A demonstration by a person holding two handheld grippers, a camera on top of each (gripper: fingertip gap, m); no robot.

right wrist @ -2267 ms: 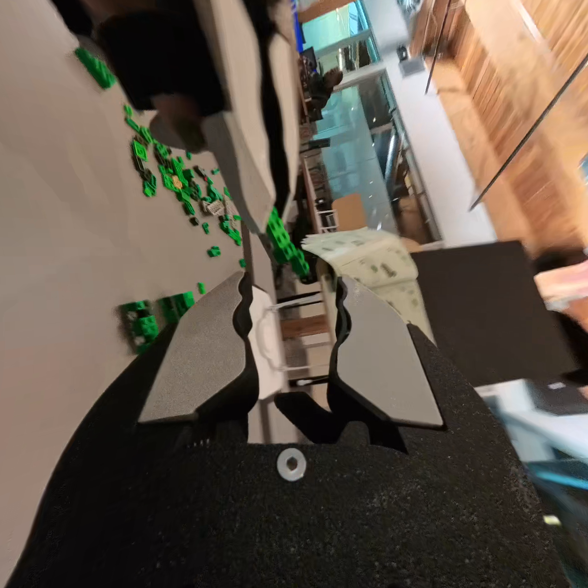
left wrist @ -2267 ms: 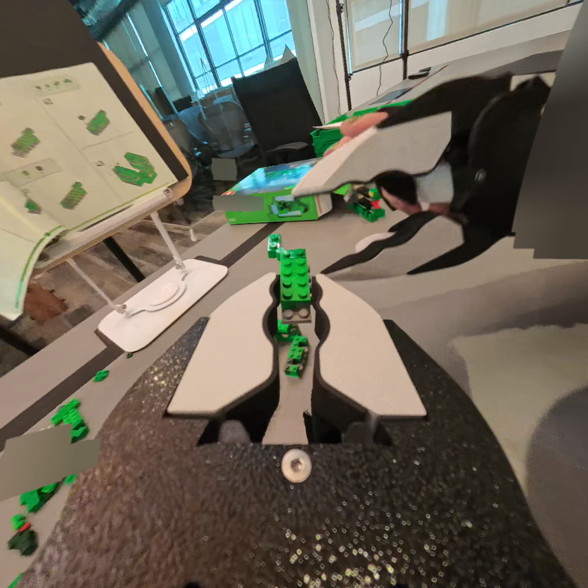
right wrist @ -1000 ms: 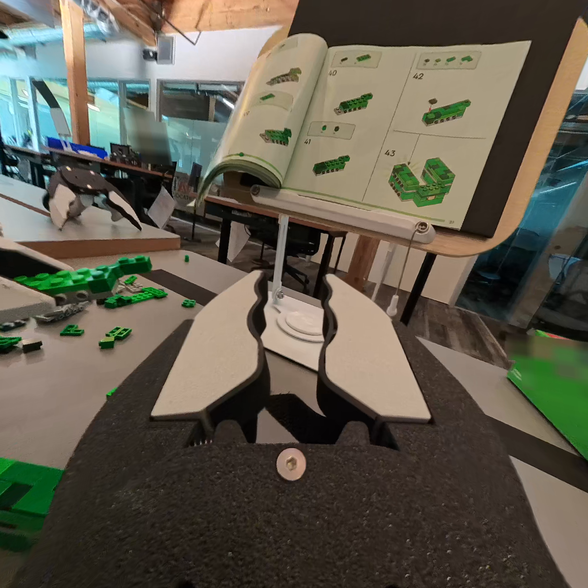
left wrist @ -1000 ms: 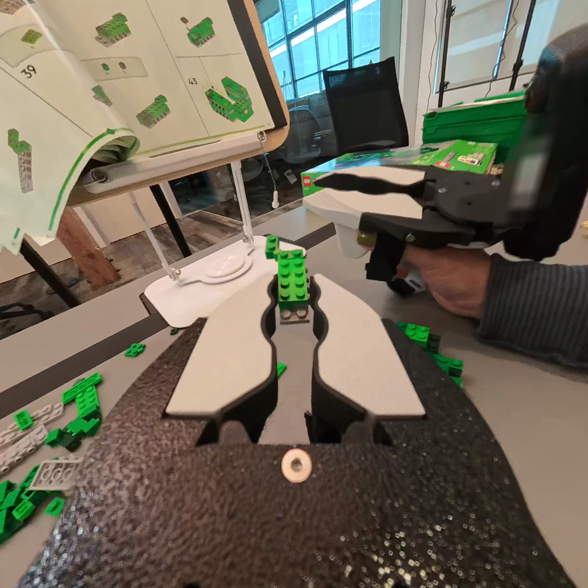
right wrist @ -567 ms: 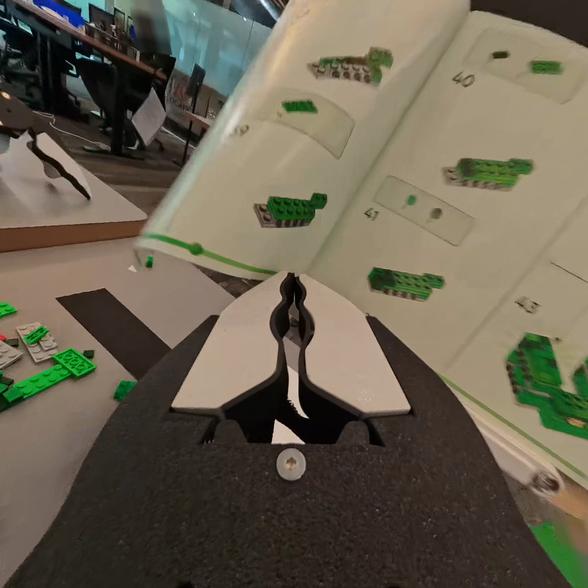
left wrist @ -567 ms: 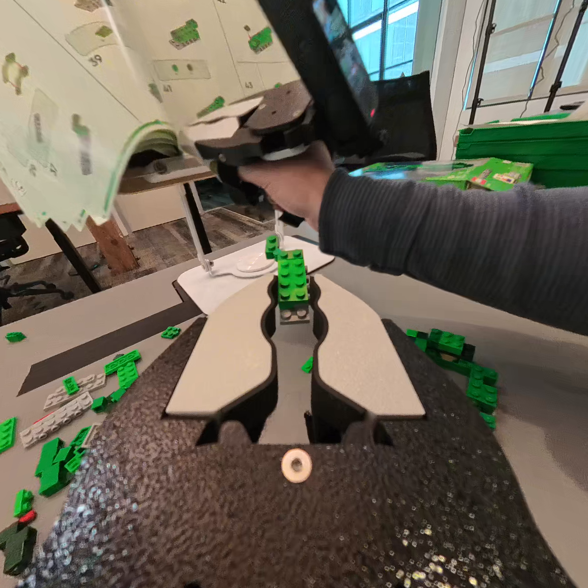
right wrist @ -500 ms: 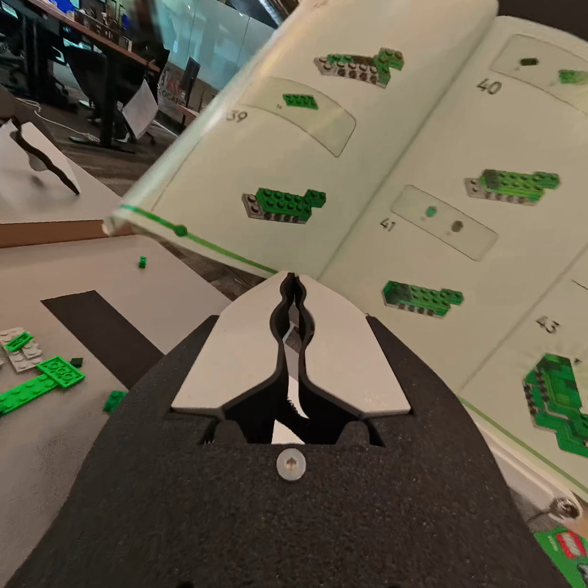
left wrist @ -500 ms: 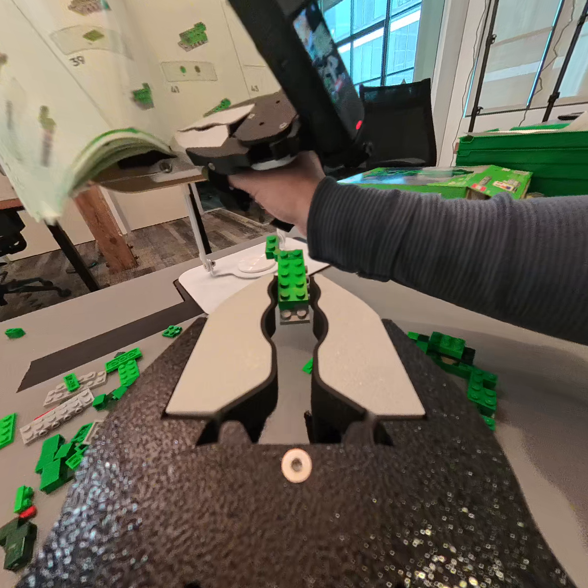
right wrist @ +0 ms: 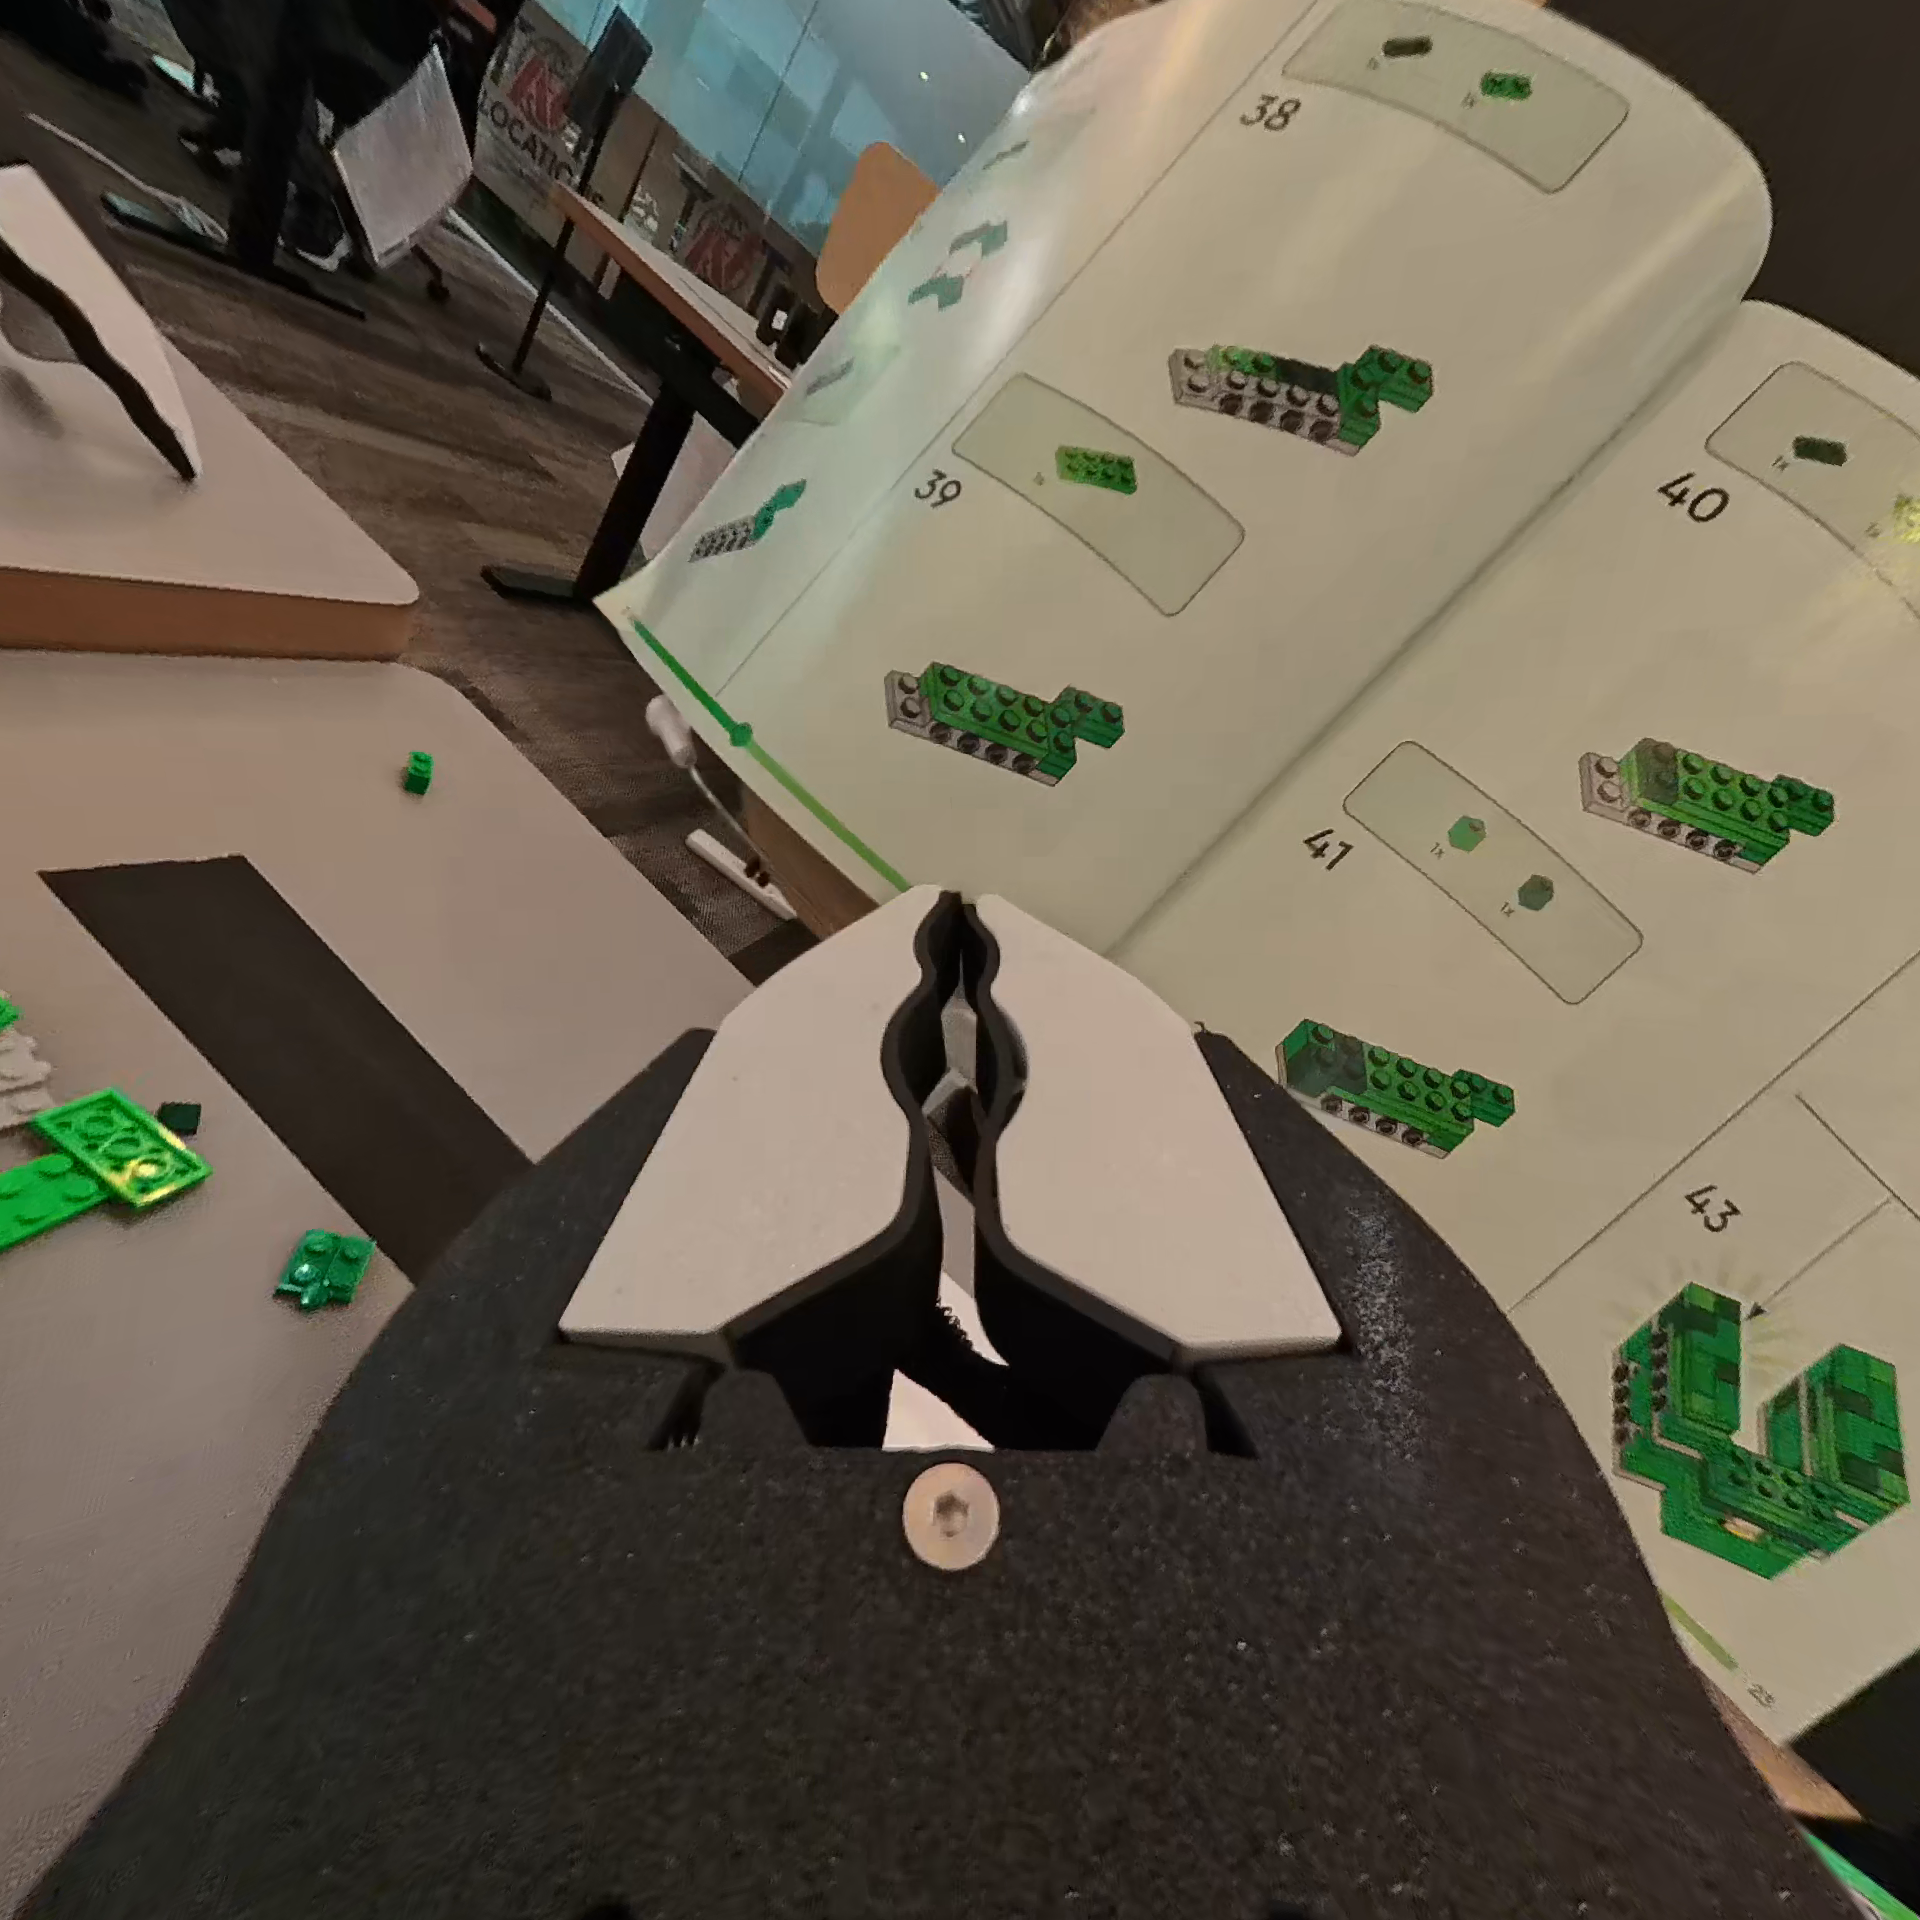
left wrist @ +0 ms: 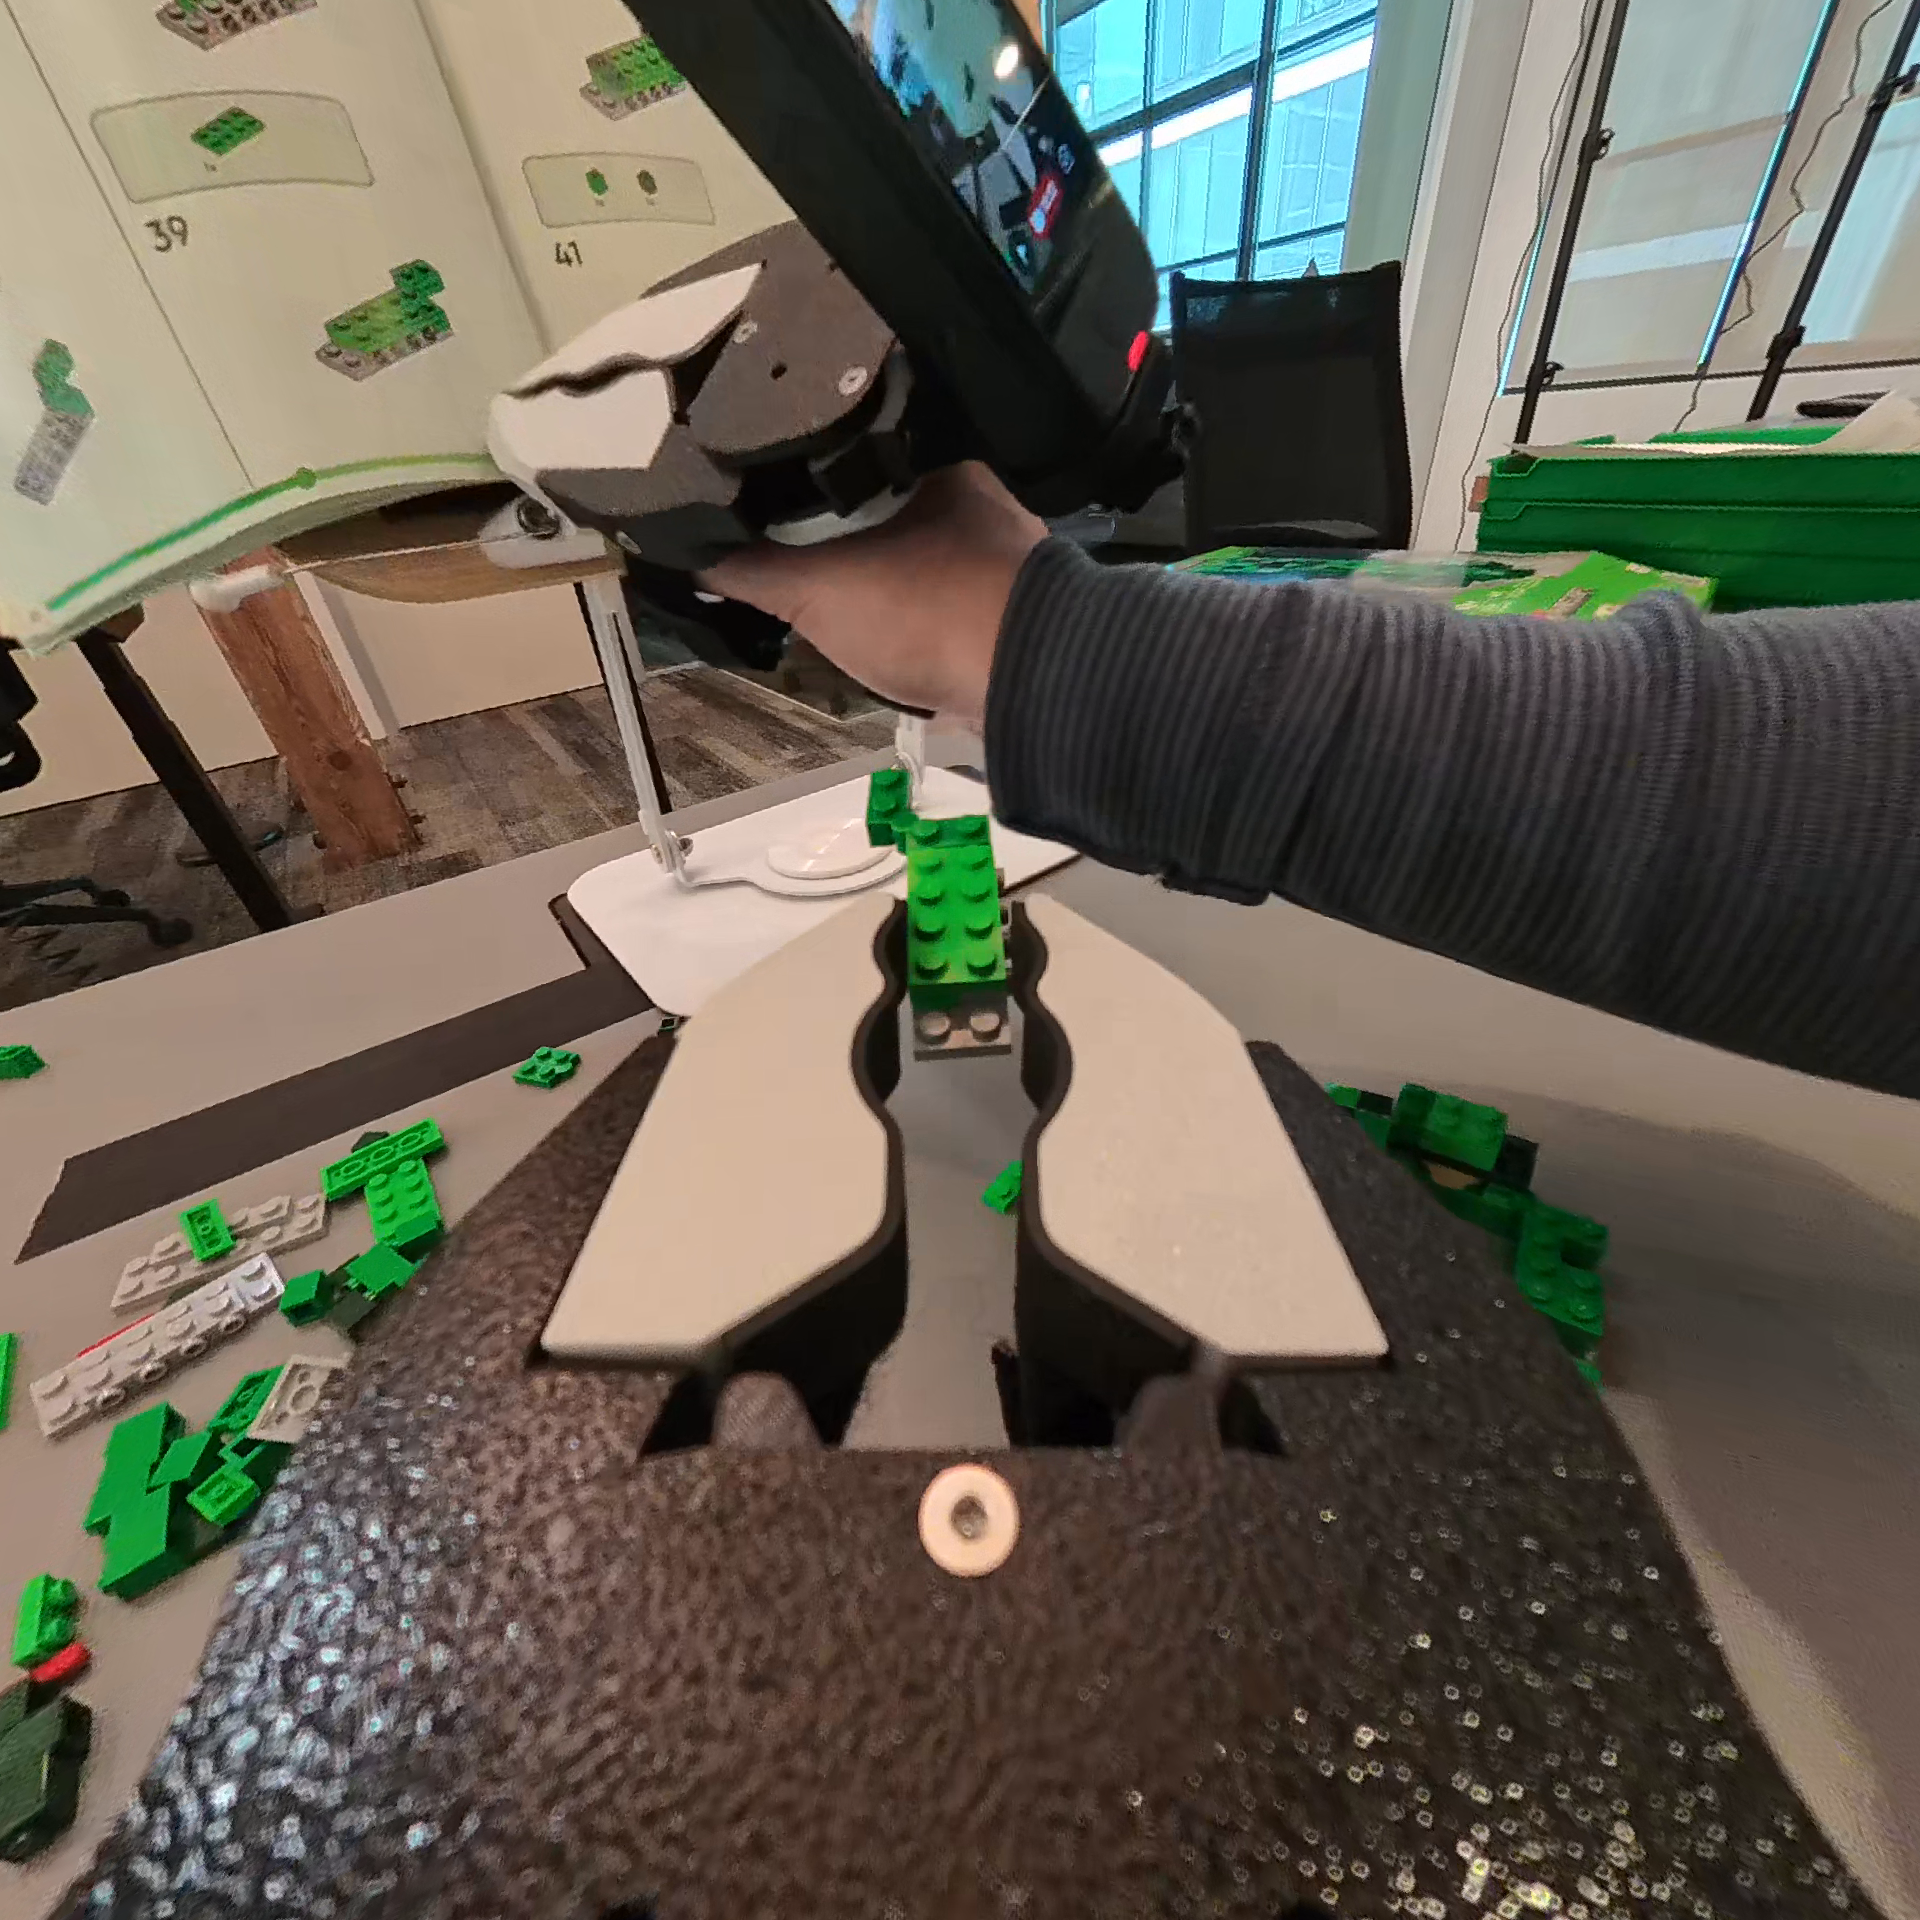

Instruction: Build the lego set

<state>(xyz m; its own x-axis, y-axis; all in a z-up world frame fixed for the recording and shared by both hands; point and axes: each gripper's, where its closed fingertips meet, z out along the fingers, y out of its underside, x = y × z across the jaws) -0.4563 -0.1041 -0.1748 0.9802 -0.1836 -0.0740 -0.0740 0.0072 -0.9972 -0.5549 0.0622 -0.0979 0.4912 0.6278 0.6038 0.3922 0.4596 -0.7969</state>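
Observation:
My left gripper [left wrist: 952, 920] is shut on a small green and grey lego assembly [left wrist: 951, 894], which it holds above the grey table [left wrist: 312, 1039] with the studs up. My right gripper [right wrist: 956, 904] is shut, with its tips on the lower edge of the left page of the open instruction booklet [right wrist: 1299, 623]. It also shows in the left wrist view [left wrist: 520, 426], held in a hand at the bottom edge of the booklet [left wrist: 312, 156]. Loose green and grey lego pieces [left wrist: 384, 1195] lie on the table to the left.
The booklet rests on a stand with a white base [left wrist: 727, 914] just beyond my left gripper. A sleeved arm [left wrist: 1455, 810] reaches across above the table. More green bricks [left wrist: 1496, 1195] lie at the right. Green boxes [left wrist: 1714, 509] stand at the back right. There is about 20 cm between the tips of the two grippers.
My right gripper rose from the table to the booklet, shut there, and has moved closer along the page's lower edge. My left gripper kept its hold on the assembly.

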